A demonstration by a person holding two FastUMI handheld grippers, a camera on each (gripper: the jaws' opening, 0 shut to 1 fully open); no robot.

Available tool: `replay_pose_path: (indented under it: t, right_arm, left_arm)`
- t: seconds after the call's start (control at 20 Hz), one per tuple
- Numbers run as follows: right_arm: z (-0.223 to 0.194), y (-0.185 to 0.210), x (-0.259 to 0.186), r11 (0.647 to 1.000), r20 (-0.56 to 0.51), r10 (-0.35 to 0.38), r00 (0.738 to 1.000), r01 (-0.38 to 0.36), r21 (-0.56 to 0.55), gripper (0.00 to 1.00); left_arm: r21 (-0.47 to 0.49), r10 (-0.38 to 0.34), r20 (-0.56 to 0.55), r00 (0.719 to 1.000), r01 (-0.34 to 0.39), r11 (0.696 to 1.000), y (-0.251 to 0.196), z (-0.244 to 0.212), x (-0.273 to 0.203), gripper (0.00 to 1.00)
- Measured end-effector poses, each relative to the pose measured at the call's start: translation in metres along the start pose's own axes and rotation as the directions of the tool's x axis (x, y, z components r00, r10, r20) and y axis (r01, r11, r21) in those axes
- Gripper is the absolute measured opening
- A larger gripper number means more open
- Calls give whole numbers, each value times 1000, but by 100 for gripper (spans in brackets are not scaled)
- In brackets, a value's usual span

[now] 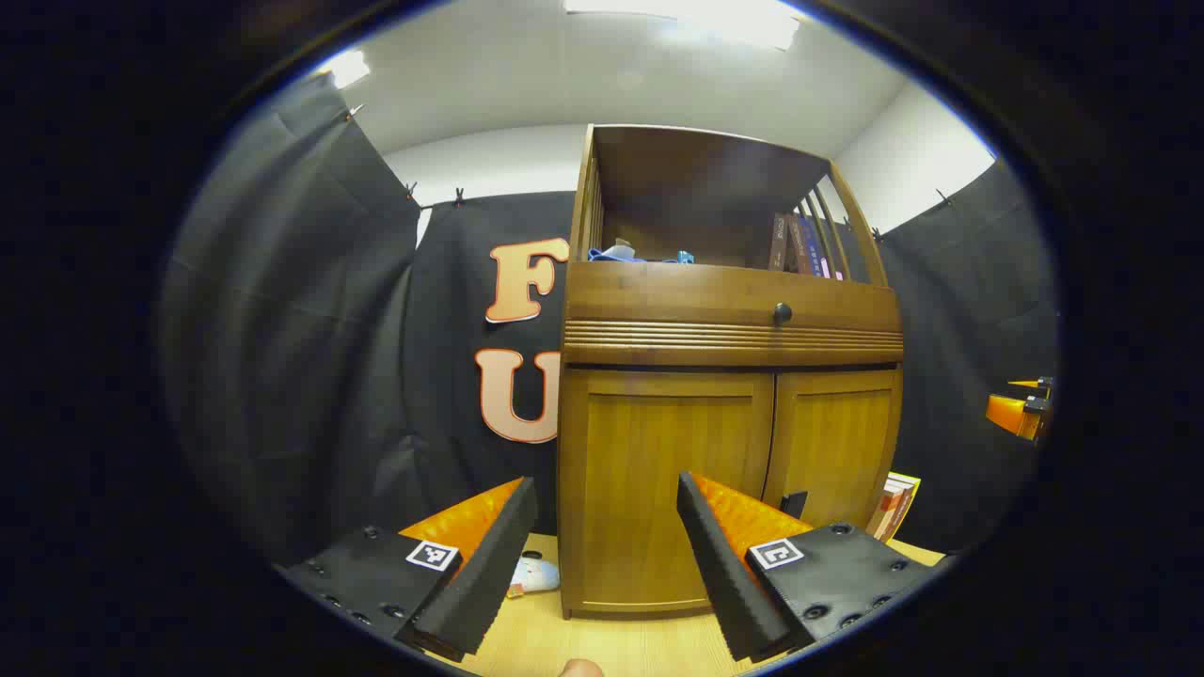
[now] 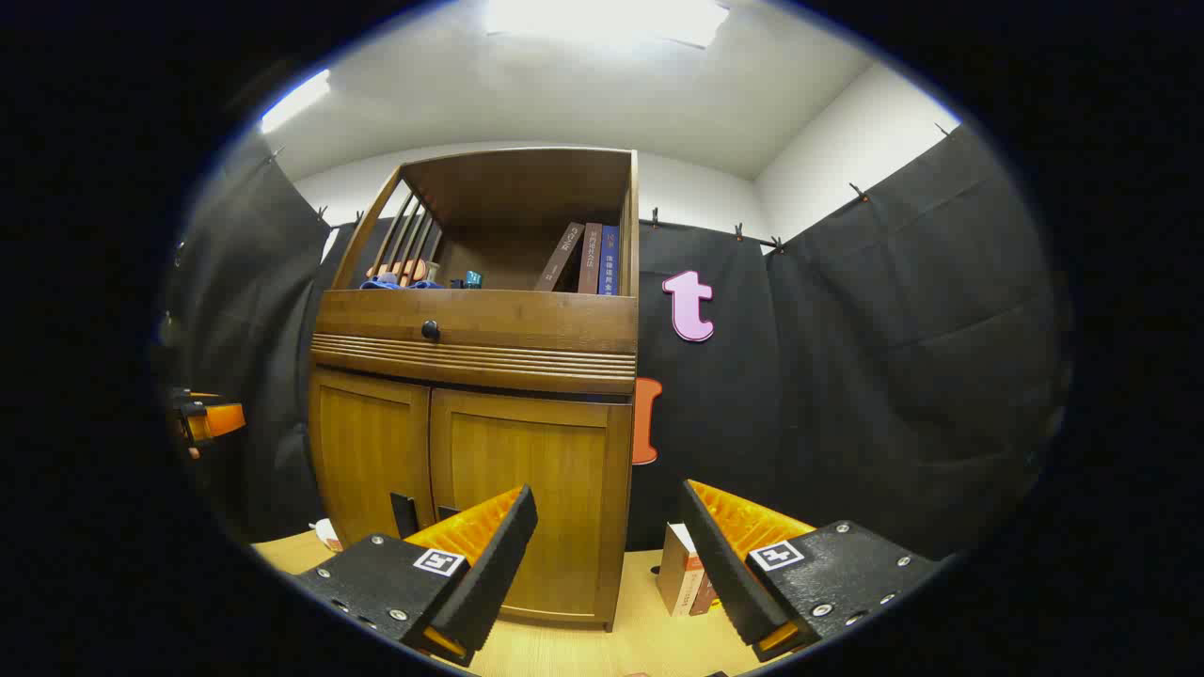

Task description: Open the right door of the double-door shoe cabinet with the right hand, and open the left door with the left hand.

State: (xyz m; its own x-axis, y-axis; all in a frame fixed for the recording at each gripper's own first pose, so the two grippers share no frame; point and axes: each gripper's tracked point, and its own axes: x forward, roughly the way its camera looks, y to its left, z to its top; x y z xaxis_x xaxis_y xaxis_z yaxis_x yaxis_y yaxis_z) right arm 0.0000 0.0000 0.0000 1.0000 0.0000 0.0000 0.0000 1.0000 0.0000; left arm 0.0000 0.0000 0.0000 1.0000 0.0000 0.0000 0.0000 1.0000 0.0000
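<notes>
In the left gripper view, the shoe cabinet [image 1: 729, 376] is standing right of the frame's centre, its 2 lower doors both sitting closed. The left door [image 1: 670, 480] is filling the middle of the frame, with the right door [image 1: 832, 442] just beside it on the right. The left gripper [image 1: 607, 564] is hovering at the bottom of the frame, its fingers spread wide and gripping nothing, apart from the left door.

In the right gripper view, the cabinet is sitting left of centre. The right gripper [image 2: 607, 564] is hovering at the bottom, fingers parted and holding nothing, apart from the cabinet. A dark handle [image 2: 404, 514] is showing low on the doors' meeting edge. Books [image 2: 585, 259] are leaning on the open top shelf, and a round knob [image 2: 431, 330] is marking the drawer front [image 2: 475, 324].
</notes>
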Motion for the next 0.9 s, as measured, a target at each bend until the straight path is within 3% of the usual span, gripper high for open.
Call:
replay_pose_path:
  t: [0.25, 0.35, 0.55, 0.9]
  right_arm:
    - [-6, 2, -16, 1000, -28, 6, 1000, -6, 5, 98]
    - [-3, 3, -20, 1000, -31, 7, 999, -7, 12, 98]
    - [0, 9, -28, 1000, -30, 17, 999, -16, 13, 99]
    - [0, 22, -30, 999, -34, 35, 999, -35, 8, 98]
  left_arm:
    - [-52, -18, -5, 1000, 17, 998, 4, 5, -24, 98]
    - [-37, 7, -7, 1000, -7, 999, 11, 8, -25, 96]
    - [-66, -21, -44, 999, 18, 998, 12, -3, -30, 96]
    - [-45, -2, -48, 999, -1, 999, 20, -3, -33, 96]
